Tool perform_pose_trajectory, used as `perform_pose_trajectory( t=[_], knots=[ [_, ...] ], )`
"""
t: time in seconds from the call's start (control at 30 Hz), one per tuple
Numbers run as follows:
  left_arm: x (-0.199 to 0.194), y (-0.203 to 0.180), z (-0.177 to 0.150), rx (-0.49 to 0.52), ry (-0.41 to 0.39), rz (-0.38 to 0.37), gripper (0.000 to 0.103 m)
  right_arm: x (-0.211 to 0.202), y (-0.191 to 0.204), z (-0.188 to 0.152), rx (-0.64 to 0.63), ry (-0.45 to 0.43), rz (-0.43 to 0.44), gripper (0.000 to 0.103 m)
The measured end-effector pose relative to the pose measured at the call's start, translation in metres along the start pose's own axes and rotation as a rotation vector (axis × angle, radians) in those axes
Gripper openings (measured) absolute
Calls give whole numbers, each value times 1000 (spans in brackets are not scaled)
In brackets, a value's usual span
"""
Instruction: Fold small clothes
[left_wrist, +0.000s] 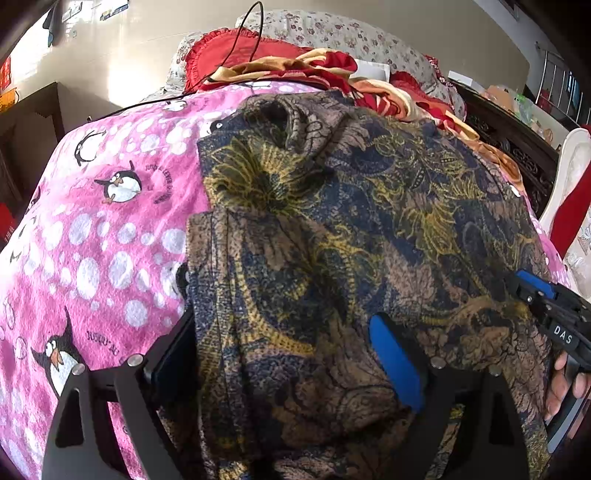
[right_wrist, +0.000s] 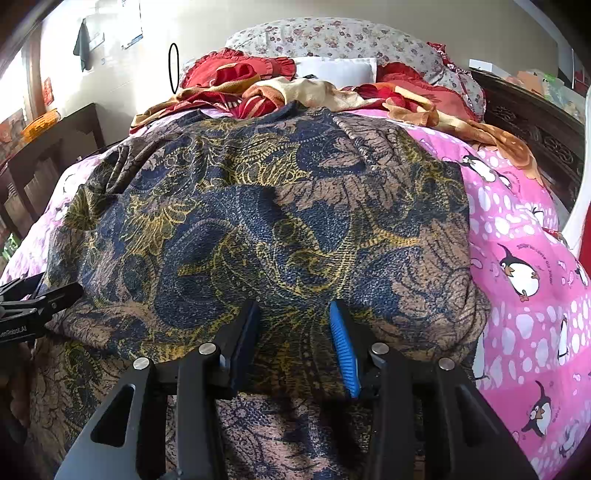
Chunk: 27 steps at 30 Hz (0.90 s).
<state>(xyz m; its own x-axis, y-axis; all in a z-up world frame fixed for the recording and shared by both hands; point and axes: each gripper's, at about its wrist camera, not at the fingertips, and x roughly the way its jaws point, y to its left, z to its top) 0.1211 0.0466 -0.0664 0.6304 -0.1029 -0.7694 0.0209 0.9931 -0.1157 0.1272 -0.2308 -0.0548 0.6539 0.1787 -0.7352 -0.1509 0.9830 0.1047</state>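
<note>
A patterned garment (left_wrist: 332, 221) in navy, brown and yellow lies spread on the pink penguin blanket (left_wrist: 92, 240), with its neck opening at the far end. My left gripper (left_wrist: 280, 325) stands wide over the garment's near left part; a thick fold of cloth lies between its fingers, and the pads do not squeeze it. My right gripper (right_wrist: 293, 308) rests low on the garment (right_wrist: 277, 221) near its front edge, its jaws apart with only flat cloth between the pads. It also shows at the right of the left wrist view as the right gripper (left_wrist: 546, 295), held by a hand (left_wrist: 565, 384).
Red and orange bedding (right_wrist: 295, 88) and a floral pillow (right_wrist: 332, 37) are piled at the bed's far end. A dark wooden headboard (right_wrist: 535, 133) runs along the right, a dark cabinet (right_wrist: 48, 155) stands at the left. A black cable (left_wrist: 243, 40) loops over the far bedding.
</note>
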Motion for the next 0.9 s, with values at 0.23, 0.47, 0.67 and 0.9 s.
perform_pose_trajectory(
  t=[0.23,0.47,0.67,0.9],
  knots=[
    [0,0,0,-1,0,0,94,2,13,0,-60,7,-60,60],
    [0,0,0,0,0,1,94,2,14,0,-64,6,-67,60],
    [-1,0,0,-1,-1,3,94,2,20,0,-90,3,-139,70],
    [-1,0,0,-1,-1,3,94,3,15,1,-72,7,-123,72]
  ],
)
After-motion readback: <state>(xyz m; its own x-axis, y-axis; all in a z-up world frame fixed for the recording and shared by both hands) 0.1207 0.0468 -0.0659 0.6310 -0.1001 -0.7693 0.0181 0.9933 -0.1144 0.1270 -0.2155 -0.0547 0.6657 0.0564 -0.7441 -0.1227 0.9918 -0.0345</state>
